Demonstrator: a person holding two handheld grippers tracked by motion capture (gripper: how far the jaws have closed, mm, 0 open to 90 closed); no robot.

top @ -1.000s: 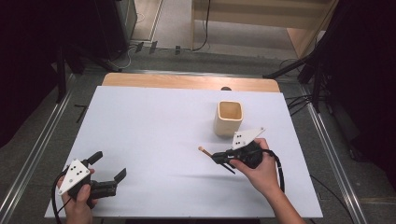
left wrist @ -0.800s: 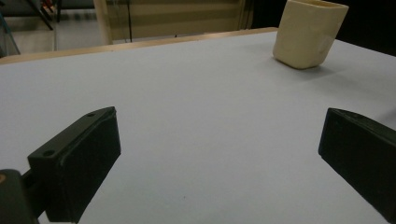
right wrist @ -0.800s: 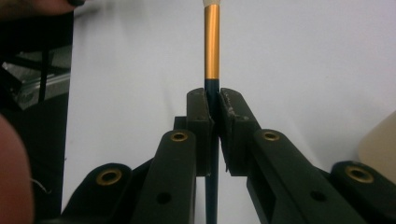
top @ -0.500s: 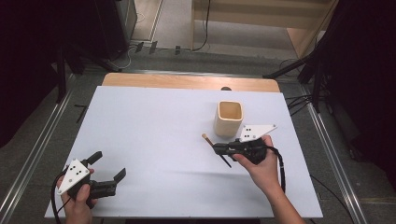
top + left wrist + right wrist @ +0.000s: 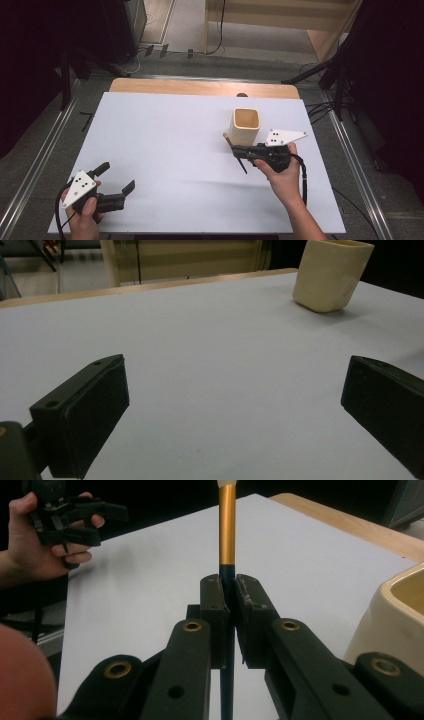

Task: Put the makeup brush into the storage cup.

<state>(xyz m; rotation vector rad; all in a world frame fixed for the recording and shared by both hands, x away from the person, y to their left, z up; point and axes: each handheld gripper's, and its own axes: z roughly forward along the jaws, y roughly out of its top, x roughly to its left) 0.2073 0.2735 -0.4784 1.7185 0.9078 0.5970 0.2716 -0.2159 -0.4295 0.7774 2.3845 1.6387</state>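
Observation:
A thin brush (image 5: pixel 234 150) with a black handle, a gold band and a pale tip is clamped in my right gripper (image 5: pixel 241 149), just in front of a cream square cup (image 5: pixel 245 126). In the right gripper view the jaws are shut on the black handle, the gold band (image 5: pixel 227 525) points away from me, and the cup (image 5: pixel 395 620) stands at the right. My left gripper (image 5: pixel 116 176) rests low over the near left of the white table sheet (image 5: pixel 175 135). It is open with nothing between its jaws (image 5: pixel 232 405). The cup (image 5: pixel 330 275) stands far off ahead of it.
The wooden table edge (image 5: pixel 200 87) runs along the far side. Metal rails (image 5: pixel 35 165) flank the table on the floor. In the right gripper view the other hand holds the left gripper (image 5: pixel 100 522) at the upper left.
My right gripper has shifted a little away from me and to the right with the brush, so the pale tip now sits beside the cup. The left gripper has stayed put.

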